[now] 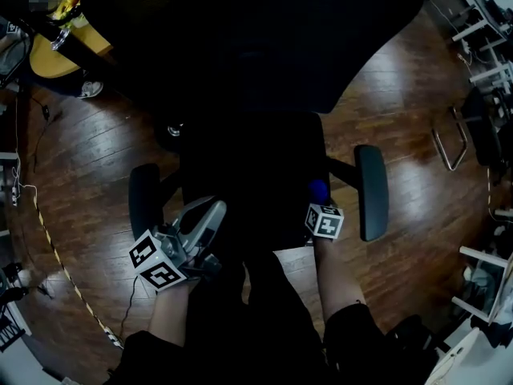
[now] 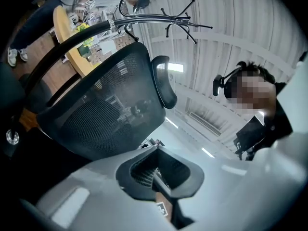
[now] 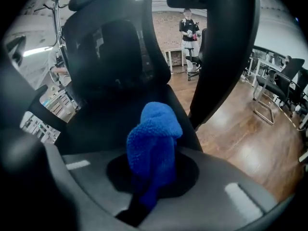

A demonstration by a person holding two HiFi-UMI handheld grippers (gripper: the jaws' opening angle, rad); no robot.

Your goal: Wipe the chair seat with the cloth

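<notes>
Clamping fuzzy blue cloth, right hand-held gripper over black chair seat, left hand-held gripper closed

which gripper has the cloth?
The right gripper: the blue cloth is bunched between its jaws. The left gripper has its jaws together with nothing between them.
</notes>
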